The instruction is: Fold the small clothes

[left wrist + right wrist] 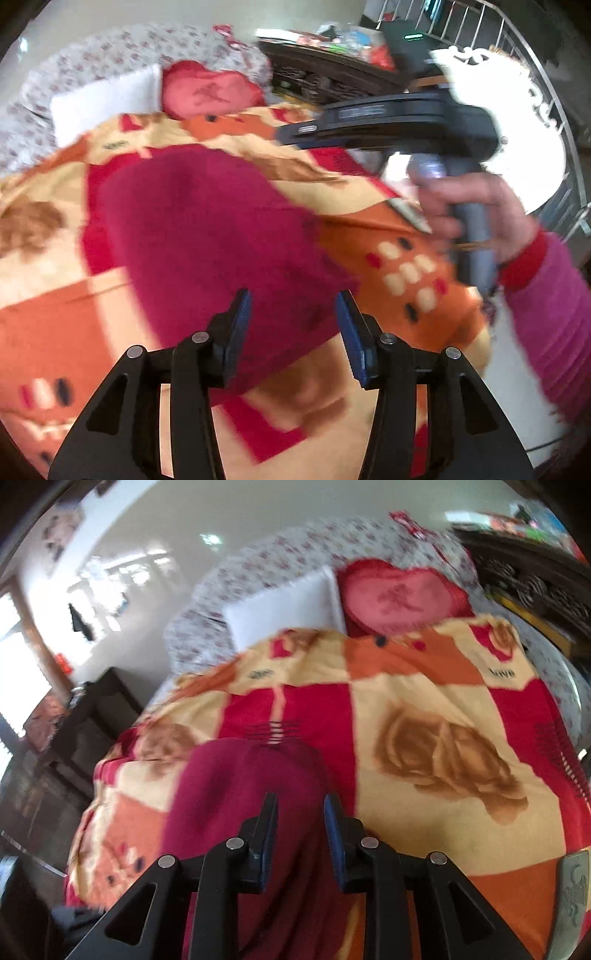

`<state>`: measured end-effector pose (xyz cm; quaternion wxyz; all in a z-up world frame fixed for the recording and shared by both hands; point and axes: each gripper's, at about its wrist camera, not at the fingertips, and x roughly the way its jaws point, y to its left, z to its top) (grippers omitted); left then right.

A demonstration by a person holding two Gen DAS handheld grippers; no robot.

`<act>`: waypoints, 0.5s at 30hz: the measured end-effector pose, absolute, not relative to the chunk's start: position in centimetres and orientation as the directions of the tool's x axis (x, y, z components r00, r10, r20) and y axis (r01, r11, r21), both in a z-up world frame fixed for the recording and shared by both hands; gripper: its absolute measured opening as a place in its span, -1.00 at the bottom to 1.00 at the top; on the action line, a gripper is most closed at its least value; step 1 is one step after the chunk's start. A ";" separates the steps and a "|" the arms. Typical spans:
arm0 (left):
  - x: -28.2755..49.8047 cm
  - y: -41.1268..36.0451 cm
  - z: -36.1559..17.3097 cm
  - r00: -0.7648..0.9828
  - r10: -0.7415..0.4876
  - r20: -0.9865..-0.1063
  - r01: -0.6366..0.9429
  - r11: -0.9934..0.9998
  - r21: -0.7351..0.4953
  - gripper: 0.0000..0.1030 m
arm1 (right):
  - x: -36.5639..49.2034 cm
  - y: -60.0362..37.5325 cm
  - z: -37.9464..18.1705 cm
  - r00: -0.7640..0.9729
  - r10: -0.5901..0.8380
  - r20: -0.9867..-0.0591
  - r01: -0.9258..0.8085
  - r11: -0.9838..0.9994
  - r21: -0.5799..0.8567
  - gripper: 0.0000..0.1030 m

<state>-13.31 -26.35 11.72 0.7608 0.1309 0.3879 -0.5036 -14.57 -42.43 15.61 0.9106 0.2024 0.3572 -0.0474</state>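
A dark magenta knitted garment [207, 229] lies spread on a red, orange and cream blanket [406, 258]. My left gripper [293, 299] hovers over the garment's near edge; its jaws stand apart, with cloth showing in the gap and neither pad touching it. In the right wrist view the same garment [240, 786] runs under my right gripper [299, 801], whose jaws stand a little apart above the fabric. The left wrist view shows the right gripper's black body [388, 122] at upper right, held by a hand [476, 206] in a pink sleeve.
The blanket [443, 738] covers a bed with a red heart-shaped cushion [402, 598], a white pillow [280, 602] and a floral quilt [295, 546] at its head. Dark wooden furniture [325, 74] and a metal railing [554, 110] stand beyond. A dark cabinet [92, 716] flanks the bed.
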 end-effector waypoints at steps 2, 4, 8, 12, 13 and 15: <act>-12.3 -25.4 11.2 0.250 -0.633 -0.732 0.848 0.508 -0.151 -0.09 | -15.0 -40.1 16.0 0.743 0.110 -0.660 0.168 0.924 0.343 -0.53; -10.9 -24.9 10.3 0.258 -0.608 -0.751 0.816 0.553 -0.168 -0.09 | -15.0 -38.2 15.4 0.721 0.124 -0.682 0.147 0.934 0.326 -0.53; -10.1 -24.1 8.9 0.258 -0.601 -0.757 0.779 0.593 -0.204 -0.09 | -15.8 -35.7 13.3 0.659 -0.016 -0.752 0.221 0.960 0.173 -0.53; -10.7 -23.9 8.2 0.251 -0.600 -0.759 0.779 0.591 -0.210 -0.09 | -18.1 -36.6 12.2 0.684 0.044 -0.728 0.268 0.913 0.306 -0.32; -10.8 -23.8 8.2 0.250 -0.601 -0.759 0.780 0.589 -0.209 -0.09 | -18.6 -36.8 12.0 0.691 0.063 -0.720 0.268 0.903 0.336 -0.25; -10.8 -23.5 8.2 0.253 -0.600 -0.759 0.782 0.589 -0.205 -0.09 | -19.7 -36.4 11.7 0.697 0.101 -0.710 0.256 0.890 0.378 -0.18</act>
